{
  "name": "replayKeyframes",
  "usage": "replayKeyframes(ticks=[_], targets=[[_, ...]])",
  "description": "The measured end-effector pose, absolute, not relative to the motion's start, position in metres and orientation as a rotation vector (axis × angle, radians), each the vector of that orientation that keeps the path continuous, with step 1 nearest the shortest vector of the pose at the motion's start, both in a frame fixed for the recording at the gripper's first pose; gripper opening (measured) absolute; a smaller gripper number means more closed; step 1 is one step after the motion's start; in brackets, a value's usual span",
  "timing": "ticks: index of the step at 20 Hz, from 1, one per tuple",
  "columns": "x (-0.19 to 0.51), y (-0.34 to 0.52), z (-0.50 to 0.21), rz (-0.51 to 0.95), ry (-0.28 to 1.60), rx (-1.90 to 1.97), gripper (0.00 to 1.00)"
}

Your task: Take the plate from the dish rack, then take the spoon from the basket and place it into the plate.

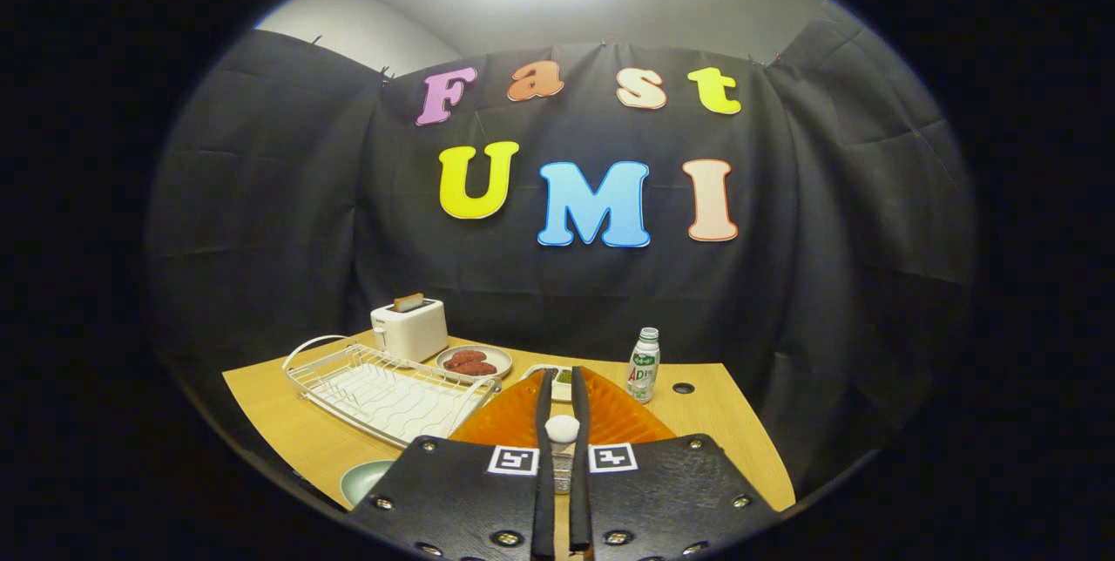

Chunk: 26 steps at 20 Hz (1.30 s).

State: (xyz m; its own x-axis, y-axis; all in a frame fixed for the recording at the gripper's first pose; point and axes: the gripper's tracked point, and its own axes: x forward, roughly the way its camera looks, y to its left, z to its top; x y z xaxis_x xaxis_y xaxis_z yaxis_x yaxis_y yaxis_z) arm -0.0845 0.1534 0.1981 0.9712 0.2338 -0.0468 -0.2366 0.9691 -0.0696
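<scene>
Seen from the gripper [562, 395], the two fingers stand nearly closed, a narrow gap between them, pinching the white spoon [562, 429] whose rounded end shows in that gap, with what looks like its handle running back toward the camera. Just ahead of and beneath the fingers lies an orange ribbed basket [623, 417] on the wooden bench [723, 422]; whether the spoon is lifted clear of it cannot be told from this angle. To the left of the fingers sits the white wire dish rack [383, 391], with no plate standing in its slots, and nearer the camera, beside the left finger's mount, the rim of a pale green plate [361, 481] rests on the bench, apparently the one the spoon is meant for. Beyond the rack stand a white toaster [409, 327] with a slice of bread in it and a small plate of reddish food [473, 361]; a small bottle [644, 364] stands to the right, just beyond the basket. Judging from this, the carry to the green plate is the step in hand. The risks: a smooth spoon held by so thin a grip could swivel or slip out in transit, and a low swing leftward could catch the rack's corner or nudge the plate.
</scene>
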Motion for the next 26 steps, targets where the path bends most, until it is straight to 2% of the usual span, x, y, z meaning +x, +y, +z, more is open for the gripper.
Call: replayKeyframes(ticks=[15, 26], targets=[[-0.119, 0.222, 0.150, 0.386, 0.201, -0.052, 0.07], [-0.103, 0.274, 0.122, 0.481, 0.273, -0.089, 0.07]])
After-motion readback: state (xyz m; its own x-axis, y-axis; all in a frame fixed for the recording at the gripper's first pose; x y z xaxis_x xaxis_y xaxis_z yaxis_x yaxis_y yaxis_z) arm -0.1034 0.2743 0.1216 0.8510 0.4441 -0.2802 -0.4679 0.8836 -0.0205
